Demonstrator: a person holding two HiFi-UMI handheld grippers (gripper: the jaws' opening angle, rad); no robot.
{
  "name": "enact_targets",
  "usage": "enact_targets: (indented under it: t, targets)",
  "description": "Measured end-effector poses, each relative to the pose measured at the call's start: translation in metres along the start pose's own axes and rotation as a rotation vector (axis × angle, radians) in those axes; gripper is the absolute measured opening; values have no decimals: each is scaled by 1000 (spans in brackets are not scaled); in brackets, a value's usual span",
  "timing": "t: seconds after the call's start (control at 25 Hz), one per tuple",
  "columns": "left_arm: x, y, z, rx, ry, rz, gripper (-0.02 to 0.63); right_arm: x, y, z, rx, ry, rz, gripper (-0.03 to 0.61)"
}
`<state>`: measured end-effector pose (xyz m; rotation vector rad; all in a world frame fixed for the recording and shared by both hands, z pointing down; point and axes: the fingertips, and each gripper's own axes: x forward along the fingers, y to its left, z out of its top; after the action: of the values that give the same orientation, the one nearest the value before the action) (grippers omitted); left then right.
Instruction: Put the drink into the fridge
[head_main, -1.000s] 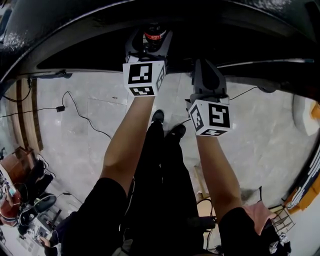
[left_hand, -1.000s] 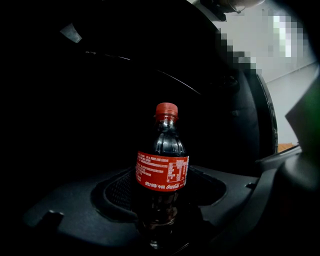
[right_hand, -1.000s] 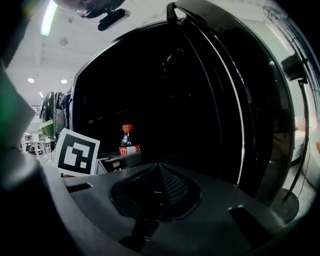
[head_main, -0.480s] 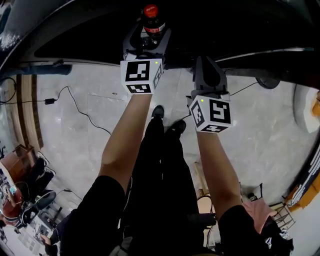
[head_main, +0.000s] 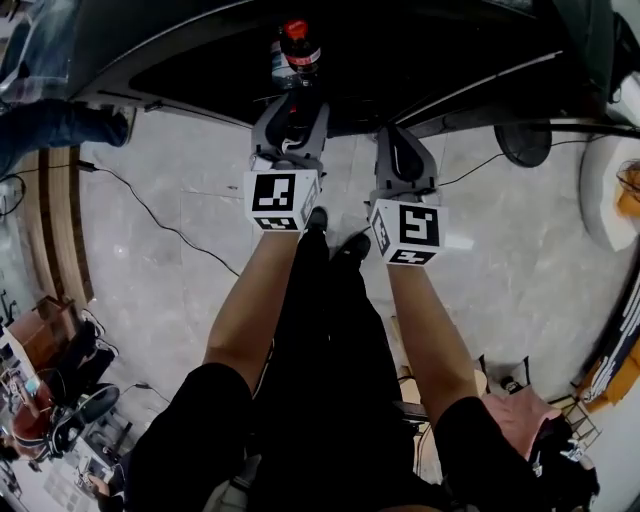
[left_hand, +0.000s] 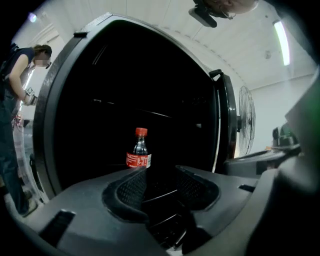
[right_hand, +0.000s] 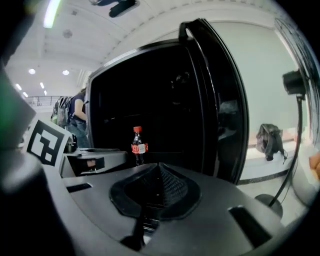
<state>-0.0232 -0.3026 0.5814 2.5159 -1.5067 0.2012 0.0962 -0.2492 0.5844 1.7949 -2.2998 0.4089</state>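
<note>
The drink, a small dark cola bottle with a red cap and red label, stands upright on a shelf inside the dark fridge. My left gripper is a short way in front of it, apart from it. In the left gripper view the bottle stands beyond the jaws. The left gripper is closing with nothing between its pads. My right gripper hangs beside it to the right, shut and empty. The right gripper view shows the bottle ahead and left of the right gripper.
The fridge door stands open to the right. A floor fan is at the right, and a dark bag lies on a ledge. A person stands to the left. Cables run over the floor.
Both grippers have drawn back from the fridge toward me. The left jaws have come off the bottle, which stays standing on the shelf.
</note>
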Motion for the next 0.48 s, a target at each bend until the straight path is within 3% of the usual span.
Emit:
enact_targets:
  t: [0.12,0.24,0.48]
  targets:
    - [-35,-17,26,-12,4,-20,119,-32,9,29,-73,-18,-13,23]
    - [-64,-24,62,-21,5,-49,44,-56,17,68,-41,-43,-42,23]
    - [-117,-51,139,-49,-12,-107,15,-124,15,141,-15,-70,-87,23]
